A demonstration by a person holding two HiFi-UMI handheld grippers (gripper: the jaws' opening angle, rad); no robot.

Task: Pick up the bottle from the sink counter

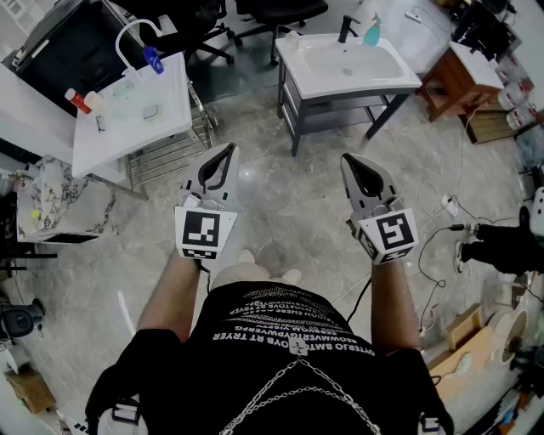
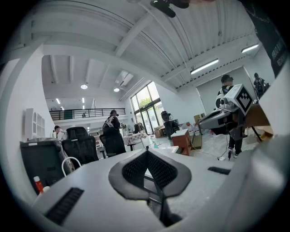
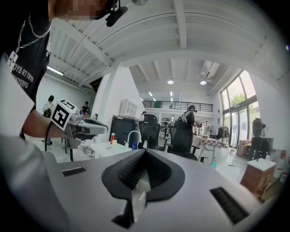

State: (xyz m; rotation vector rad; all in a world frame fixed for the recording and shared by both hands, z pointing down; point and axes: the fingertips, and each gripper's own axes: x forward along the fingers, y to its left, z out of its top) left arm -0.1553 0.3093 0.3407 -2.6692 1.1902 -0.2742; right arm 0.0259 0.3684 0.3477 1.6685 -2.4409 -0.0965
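Observation:
A teal bottle (image 1: 372,32) stands at the back of a white sink counter (image 1: 387,81) far ahead, beside a black tap (image 1: 347,28). A second white sink counter (image 1: 127,136) at the left carries a red-capped bottle (image 1: 77,100) and a white tap (image 1: 136,34). My left gripper (image 1: 229,150) and right gripper (image 1: 347,159) are held side by side over the floor, well short of both counters. Each has its jaws shut with nothing between them. The right gripper view shows the red-capped bottle (image 3: 112,137) and the teal bottle (image 3: 213,164) far off.
Black office chairs (image 1: 280,10) stand behind the sinks. A wooden cabinet (image 1: 455,85) is at the right, with cables and a power strip (image 1: 449,206) on the marble floor. A wire rack (image 1: 170,149) sits under the left counter. Other people stand in the distance.

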